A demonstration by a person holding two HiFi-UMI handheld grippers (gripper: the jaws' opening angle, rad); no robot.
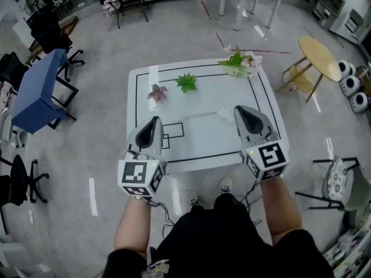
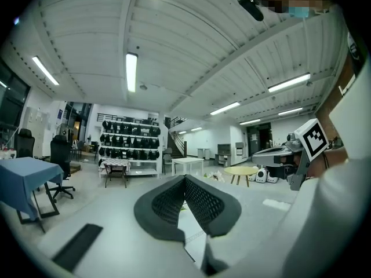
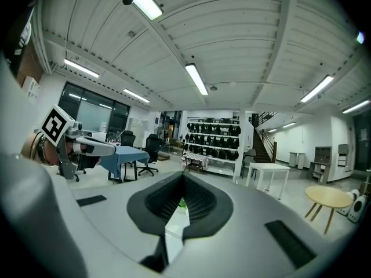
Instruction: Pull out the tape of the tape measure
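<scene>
Lab hall (shelving (image 3: pixel 211 139), office chairs (image 1: pixel 20 181))

No legible text, brand, number or sign found in any view. The marker cube (image 1: pixel 141 177) on the left gripper (image 1: pixel 154 120) and its counterpart (image 1: pixel 266 157) on the right gripper (image 1: pixel 244 110) carry black-and-white square patterns only, with no characters. Light print on the person's black shirt (image 1: pixel 155 269), at the lower edge of the head view, is too small to read.
</scene>
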